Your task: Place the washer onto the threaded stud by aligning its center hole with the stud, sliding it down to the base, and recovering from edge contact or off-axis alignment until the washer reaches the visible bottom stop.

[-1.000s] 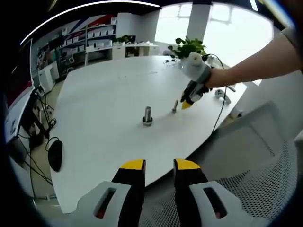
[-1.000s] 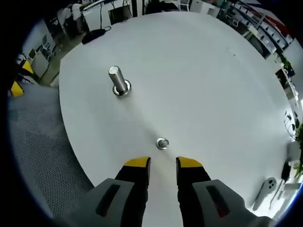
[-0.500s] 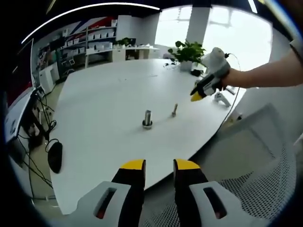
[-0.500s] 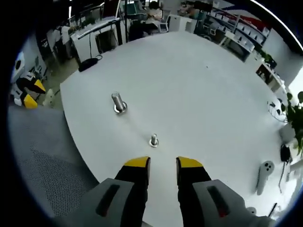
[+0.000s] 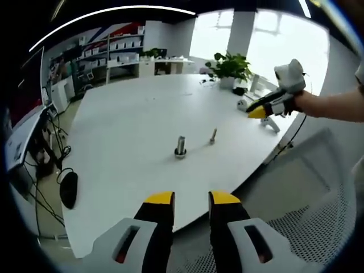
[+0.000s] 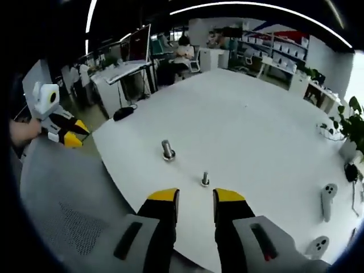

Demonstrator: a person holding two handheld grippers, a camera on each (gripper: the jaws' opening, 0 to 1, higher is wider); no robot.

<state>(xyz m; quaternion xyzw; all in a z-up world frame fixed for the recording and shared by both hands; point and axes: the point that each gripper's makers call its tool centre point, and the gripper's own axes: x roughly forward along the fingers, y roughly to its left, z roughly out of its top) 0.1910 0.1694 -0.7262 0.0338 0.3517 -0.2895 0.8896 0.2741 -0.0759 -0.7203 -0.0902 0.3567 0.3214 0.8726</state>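
- Both your tools sit back off the counter [image 5: 131, 114], jaws slightly parted, grasping nothing: left tool [image 5: 190, 199], right tool [image 6: 195, 198].
- The small threaded stud [image 6: 205, 180] stands near a larger bolt [image 6: 167, 151].
- I judge the placing finished or not begun.
- The washer is too small to make out; check the stud's base next.

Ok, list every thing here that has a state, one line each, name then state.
left tongs: open, empty, held off the table edge
right tongs: open, empty, held back above the table edge
large stud: upright on the table, ring at its base
small stud: upright on the table, washer at its base
table: white
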